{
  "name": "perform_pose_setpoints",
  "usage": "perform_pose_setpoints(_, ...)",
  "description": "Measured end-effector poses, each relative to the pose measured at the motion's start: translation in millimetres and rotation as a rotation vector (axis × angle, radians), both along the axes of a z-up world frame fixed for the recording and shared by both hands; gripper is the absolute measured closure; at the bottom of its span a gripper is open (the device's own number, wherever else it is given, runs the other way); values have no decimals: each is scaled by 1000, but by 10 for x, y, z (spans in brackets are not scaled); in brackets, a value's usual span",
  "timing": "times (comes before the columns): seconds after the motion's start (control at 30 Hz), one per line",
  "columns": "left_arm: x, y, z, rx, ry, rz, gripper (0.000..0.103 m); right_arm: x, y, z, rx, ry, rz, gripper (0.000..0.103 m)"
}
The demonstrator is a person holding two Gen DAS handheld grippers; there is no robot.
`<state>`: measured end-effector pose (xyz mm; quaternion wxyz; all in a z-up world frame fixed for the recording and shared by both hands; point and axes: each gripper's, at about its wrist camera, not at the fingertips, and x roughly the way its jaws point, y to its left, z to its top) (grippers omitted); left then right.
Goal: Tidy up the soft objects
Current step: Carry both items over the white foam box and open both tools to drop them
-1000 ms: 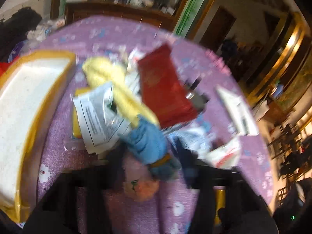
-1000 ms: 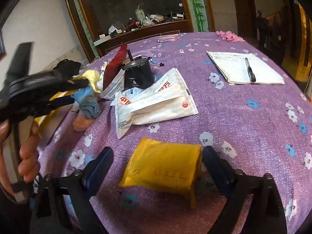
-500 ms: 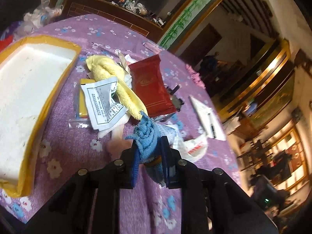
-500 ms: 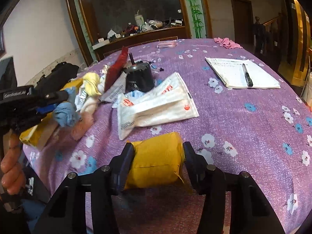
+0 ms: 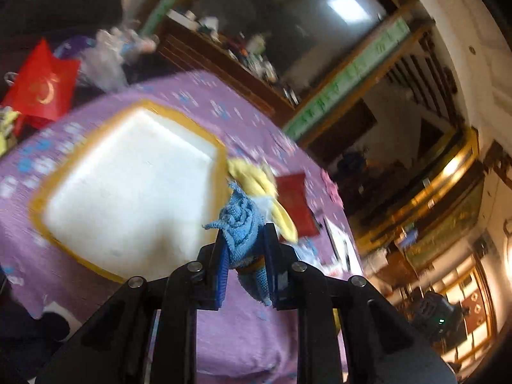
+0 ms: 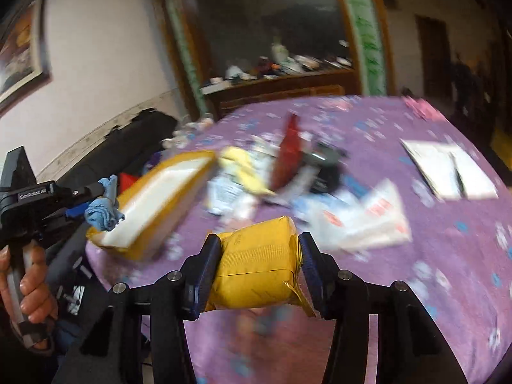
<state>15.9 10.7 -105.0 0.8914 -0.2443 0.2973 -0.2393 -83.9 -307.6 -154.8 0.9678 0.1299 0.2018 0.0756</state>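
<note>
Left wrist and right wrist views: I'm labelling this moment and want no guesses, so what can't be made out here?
- Print on the yellow packet in the right gripper: blurred, right wrist view.
- Lower end of the blue cloth in the left gripper: hidden between the fingers, left wrist view.
- Clutter beyond the white tray: motion-blurred in both views.
- Notepad writing: too blurred.

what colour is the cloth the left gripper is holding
Light blue: the knitted cloth pinched in the left gripper shows best in the left wrist view.
</note>
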Motion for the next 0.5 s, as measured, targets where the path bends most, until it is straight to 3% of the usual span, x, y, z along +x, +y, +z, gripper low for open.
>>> perform_pose_setpoints(0.2, 326, 307, -290, 14, -2, 62, 86, 388, 758, 270, -18, -30, 175, 53)
perform_pose_setpoints(0.33, 641, 353, -439, 111, 22, 73, 86, 785, 1295, 406, -81, -12, 257, 53)
perform_pose_setpoints(0.5, 958, 294, -512, 215, 78, -4, 86, 1420, 1664, 459, -97, 56, 294, 53)
